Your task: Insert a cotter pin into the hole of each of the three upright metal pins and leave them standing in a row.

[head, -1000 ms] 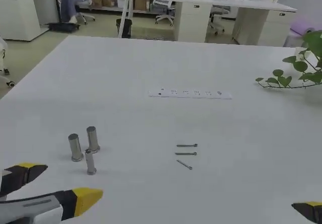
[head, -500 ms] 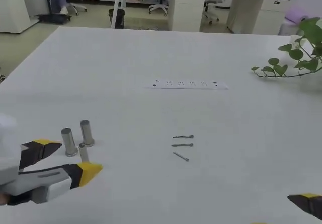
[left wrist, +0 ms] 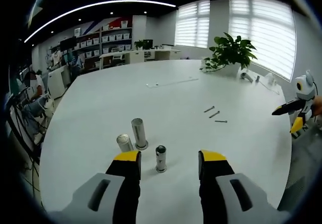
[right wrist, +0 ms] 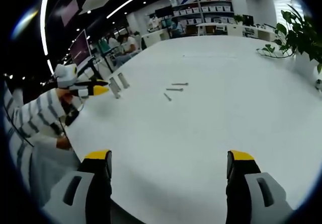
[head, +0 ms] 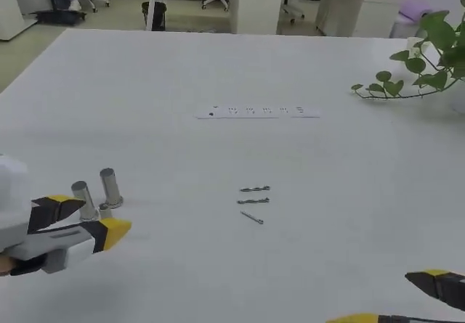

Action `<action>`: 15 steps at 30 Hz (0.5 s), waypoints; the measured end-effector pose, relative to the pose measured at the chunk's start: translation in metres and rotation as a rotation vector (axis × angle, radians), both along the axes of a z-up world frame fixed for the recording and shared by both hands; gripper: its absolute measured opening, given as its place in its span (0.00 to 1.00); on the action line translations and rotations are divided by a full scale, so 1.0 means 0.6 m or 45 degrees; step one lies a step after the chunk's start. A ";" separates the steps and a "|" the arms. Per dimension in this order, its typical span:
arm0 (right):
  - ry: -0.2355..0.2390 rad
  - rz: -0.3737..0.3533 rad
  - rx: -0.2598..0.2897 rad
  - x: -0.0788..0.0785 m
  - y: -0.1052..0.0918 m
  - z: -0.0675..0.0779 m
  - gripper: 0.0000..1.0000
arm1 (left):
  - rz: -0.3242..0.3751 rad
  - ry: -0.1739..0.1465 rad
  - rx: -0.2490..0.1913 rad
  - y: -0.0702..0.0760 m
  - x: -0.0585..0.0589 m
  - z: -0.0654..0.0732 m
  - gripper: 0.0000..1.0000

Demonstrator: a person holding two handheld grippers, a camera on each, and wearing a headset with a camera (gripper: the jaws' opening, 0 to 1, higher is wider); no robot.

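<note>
On the white worktop [head: 218,69], toward its left front, I see the three metal pins [left wrist: 139,133] standing upright in a tight cluster; my left claw [left wrist: 170,158] sits just behind them, its jaws apart and holding nothing; the three cotter pins [head: 253,200] lie loose near the middle, well apart from the cluster; my right claw [right wrist: 168,156] hovers at the near edge, jaws wide apart and empty; a power strip [head: 258,111] lies beyond.
</note>
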State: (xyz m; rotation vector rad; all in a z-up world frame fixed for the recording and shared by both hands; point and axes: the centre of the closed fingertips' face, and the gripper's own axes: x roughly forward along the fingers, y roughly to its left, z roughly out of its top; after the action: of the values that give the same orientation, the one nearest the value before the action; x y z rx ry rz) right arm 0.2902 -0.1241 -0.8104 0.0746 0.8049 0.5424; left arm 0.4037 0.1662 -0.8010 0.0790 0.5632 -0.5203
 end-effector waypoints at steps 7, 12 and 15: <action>0.014 -0.011 -0.001 -0.001 -0.002 -0.004 0.96 | -0.022 0.040 0.028 -0.003 0.005 -0.021 0.43; 0.020 -0.010 -0.001 0.000 0.000 -0.005 0.96 | -0.033 0.035 0.056 -0.002 0.010 -0.030 0.40; 0.023 -0.009 -0.005 0.001 0.000 -0.006 0.96 | -0.035 0.033 0.066 0.001 0.014 -0.034 0.36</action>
State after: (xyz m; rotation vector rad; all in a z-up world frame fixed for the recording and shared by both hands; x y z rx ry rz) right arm 0.2908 -0.1242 -0.8141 0.0788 0.8234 0.5344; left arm 0.4118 0.1669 -0.8213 0.1295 0.6019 -0.5341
